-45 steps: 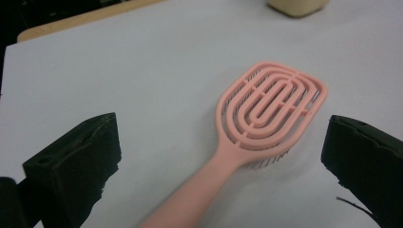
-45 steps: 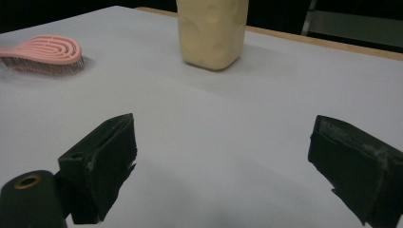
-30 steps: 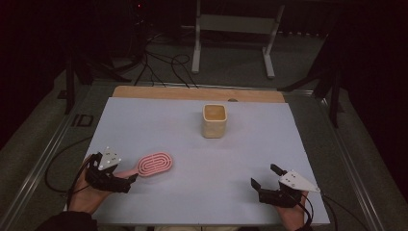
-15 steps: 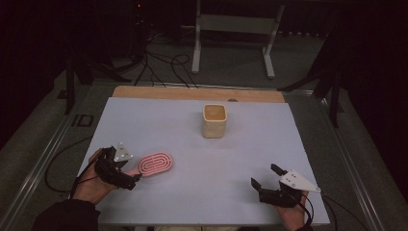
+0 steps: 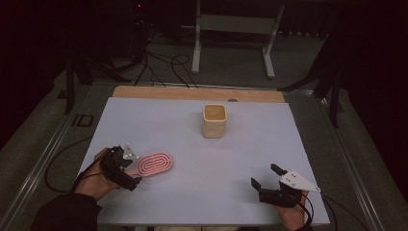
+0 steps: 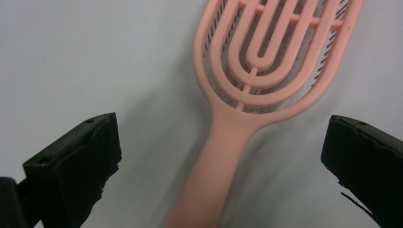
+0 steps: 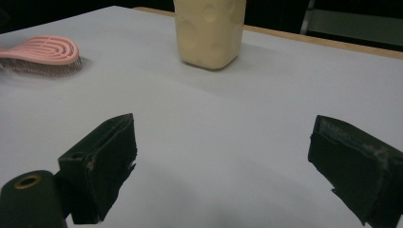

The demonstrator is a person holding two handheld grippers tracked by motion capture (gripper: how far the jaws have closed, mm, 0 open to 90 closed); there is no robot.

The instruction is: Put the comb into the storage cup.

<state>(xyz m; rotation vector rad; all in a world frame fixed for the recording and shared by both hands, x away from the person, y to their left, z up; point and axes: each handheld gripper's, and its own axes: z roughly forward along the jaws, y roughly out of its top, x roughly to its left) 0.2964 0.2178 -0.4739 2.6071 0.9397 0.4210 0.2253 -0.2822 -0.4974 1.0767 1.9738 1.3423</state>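
Note:
A pink vented hairbrush [image 5: 155, 164] lies flat on the white table [image 5: 202, 192] at the front left, handle toward the person. My left gripper [image 5: 132, 171] stands open at that handle. In the left gripper view the brush handle [image 6: 215, 175] runs up between the two spread jaws of the left gripper [image 6: 221, 140], touching neither. A cream cup [image 5: 214, 120] stands upright at the table's middle back. My right gripper [image 5: 263, 174] rests open at the front right with nothing in it. The right gripper [image 7: 223, 137] faces the cup [image 7: 209, 33], with the brush [image 7: 43, 52] off to its left.
A wooden strip [image 5: 192, 93] borders the table's far edge. Cables and a metal stand [image 5: 231, 29] are on the dark floor beyond it. A cable [image 5: 57, 163] trails off the table's left side.
My left gripper has moved right and slightly forward until its jaws straddle the brush handle. The brush, the cup and the right gripper have stayed put.

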